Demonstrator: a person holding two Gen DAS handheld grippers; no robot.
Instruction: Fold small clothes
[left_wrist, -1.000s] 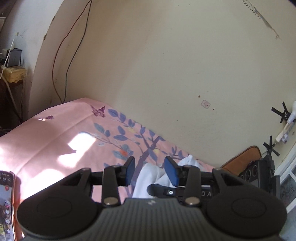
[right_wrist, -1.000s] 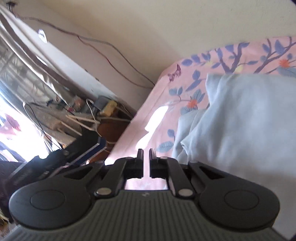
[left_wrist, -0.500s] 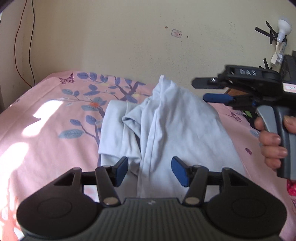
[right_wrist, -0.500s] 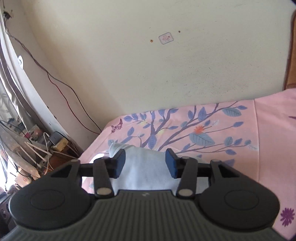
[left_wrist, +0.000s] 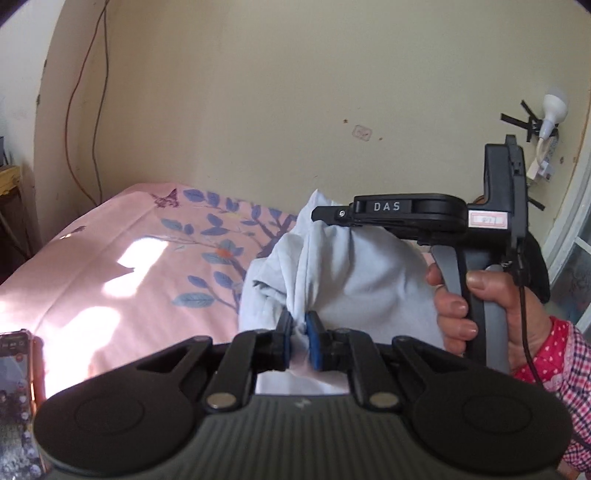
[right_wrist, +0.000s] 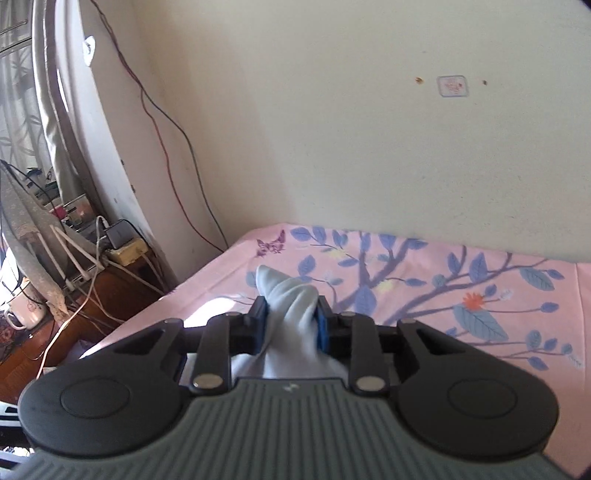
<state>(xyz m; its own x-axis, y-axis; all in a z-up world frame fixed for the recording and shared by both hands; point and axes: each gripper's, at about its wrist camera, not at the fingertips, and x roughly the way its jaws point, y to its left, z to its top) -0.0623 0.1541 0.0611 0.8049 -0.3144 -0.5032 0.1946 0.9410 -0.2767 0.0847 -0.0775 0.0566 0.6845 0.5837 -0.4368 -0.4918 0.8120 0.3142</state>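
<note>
The phone (left_wrist: 16, 402) at the bed's near corner is cut off by the frame edge, its screen too small to read. The pale blue garment's (left_wrist: 354, 280) lower part hides behind the left gripper's body, and the wall sticker (right_wrist: 452, 86) is too blurred to read.

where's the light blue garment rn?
Light blue garment is bunched up over the pink floral bedsheet, centre of the left wrist view, pinched by the left gripper low and the right gripper at its top.

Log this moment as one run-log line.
left gripper: shut on pale blue garment | right gripper: shut on it | garment: lifted over pink floral bedsheet
</note>
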